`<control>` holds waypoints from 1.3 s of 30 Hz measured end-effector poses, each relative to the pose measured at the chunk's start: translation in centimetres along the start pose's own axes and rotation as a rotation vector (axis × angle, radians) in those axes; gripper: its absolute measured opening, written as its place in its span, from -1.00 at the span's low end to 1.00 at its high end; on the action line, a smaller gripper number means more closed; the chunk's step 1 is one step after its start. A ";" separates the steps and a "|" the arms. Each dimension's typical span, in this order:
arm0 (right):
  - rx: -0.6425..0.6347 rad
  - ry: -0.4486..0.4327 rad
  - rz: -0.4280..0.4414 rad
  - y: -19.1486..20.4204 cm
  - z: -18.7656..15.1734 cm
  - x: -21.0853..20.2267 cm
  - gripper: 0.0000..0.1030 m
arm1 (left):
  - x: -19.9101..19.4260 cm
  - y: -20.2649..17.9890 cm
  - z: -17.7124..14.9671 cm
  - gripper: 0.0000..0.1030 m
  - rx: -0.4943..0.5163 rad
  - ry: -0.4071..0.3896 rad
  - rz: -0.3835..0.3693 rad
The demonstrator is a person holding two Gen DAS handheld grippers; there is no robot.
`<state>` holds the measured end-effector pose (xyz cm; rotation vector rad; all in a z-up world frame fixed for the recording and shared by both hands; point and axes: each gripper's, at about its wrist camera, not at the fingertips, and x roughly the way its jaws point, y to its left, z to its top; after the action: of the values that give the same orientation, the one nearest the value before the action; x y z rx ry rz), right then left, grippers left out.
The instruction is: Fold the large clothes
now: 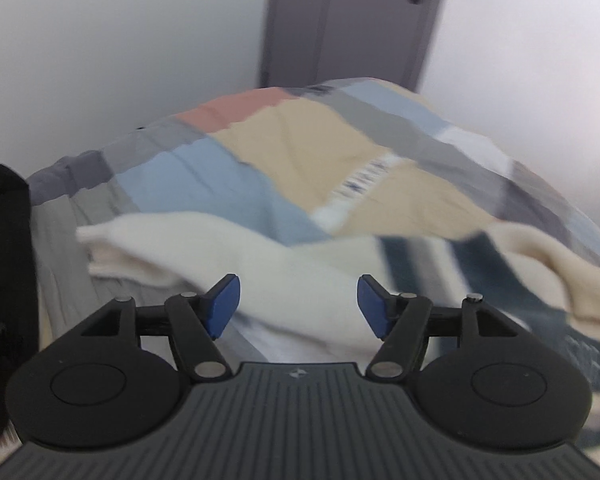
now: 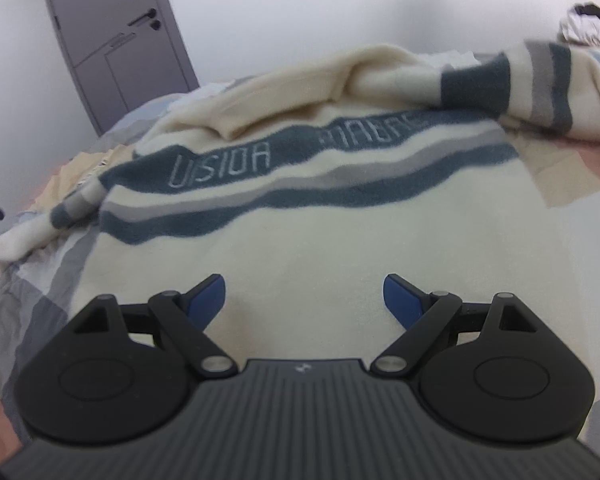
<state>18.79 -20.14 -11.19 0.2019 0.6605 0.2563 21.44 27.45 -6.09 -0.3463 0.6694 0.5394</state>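
The cream sweater (image 2: 320,216) lies spread on the bed directly ahead of the right tongs (image 2: 304,300), and its body begins just under and between their blue pads (image 2: 206,300). Its bands of dark teal and grey, one with woven letters, run across the view from left to right, so I judge that the long axis of the body goes away from these tongs toward the far wall. One sleeve (image 2: 520,80) is bunched at the far right, and the other trails to the far left. The knit looks thick, soft and fuzzy, with rounded folds near the collar.

The left tongs (image 1: 298,304) look at the same sweater (image 1: 260,272) from the side; a cream sleeve end (image 1: 112,240) stretches ahead and to the left of them. This view is blurred. Both tongs stand wide apart and hold nothing. The right tongs seem nearer to the hem, the left nearer to the sleeve.

Under the garment is a patchwork bedcover (image 1: 292,152) in blue, tan, grey and pink blocks. A grey door (image 2: 112,36) stands beyond, in a pale wall.
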 end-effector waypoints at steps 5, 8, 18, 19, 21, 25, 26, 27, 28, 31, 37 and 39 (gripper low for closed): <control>-0.033 -0.067 0.024 0.0 0.2 -2.1 0.70 | -4.6 -3.6 -2.2 0.39 -0.023 0.060 -0.183; -0.043 -0.092 0.022 0.0 0.3 -3.1 0.70 | -7.0 -6.2 -3.8 0.39 0.005 0.078 -0.265; -0.042 -0.144 0.002 -0.5 -0.3 -7.5 0.70 | -13.3 -12.1 -9.9 0.39 0.188 0.126 -0.414; -0.039 -0.150 0.001 -0.7 -0.3 -7.8 0.70 | -13.8 -12.5 -10.4 0.39 0.198 0.126 -0.426; -0.033 -0.157 -0.005 -0.8 -0.3 -8.0 0.70 | -14.2 -12.8 -11.1 0.39 0.216 0.120 -0.443; -0.038 -0.150 -0.018 -0.9 -0.5 -7.7 0.70 | -14.3 -13.5 -12.7 0.39 0.236 0.112 -0.469; -0.042 -0.146 -0.023 -0.7 -0.6 -7.6 0.70 | -14.2 -13.7 -13.1 0.39 0.244 0.108 -0.471; -0.043 -0.140 -0.025 -0.7 -0.7 -7.4 0.70 | -14.1 -13.8 -13.5 0.39 0.253 0.104 -0.469; -0.043 -0.136 -0.024 -0.8 -0.8 -7.2 0.70 | -13.8 -13.9 -13.9 0.39 0.262 0.103 -0.467; -0.052 -0.126 -0.031 -0.7 -0.8 -6.6 0.70 | -12.9 -13.8 -14.8 0.39 0.271 0.109 -0.480; -0.038 -0.092 -0.030 -0.7 -0.6 -4.5 0.70 | -11.2 -13.3 -16.3 0.39 0.329 0.090 -0.474; -0.026 -0.077 -0.022 -0.7 0.0 -3.0 0.70 | -10.8 -12.5 -15.9 0.39 0.297 0.082 -0.466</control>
<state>16.64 -21.76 -9.59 0.1788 0.5822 0.2344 13.74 6.02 -9.02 -0.2341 0.7085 -0.0194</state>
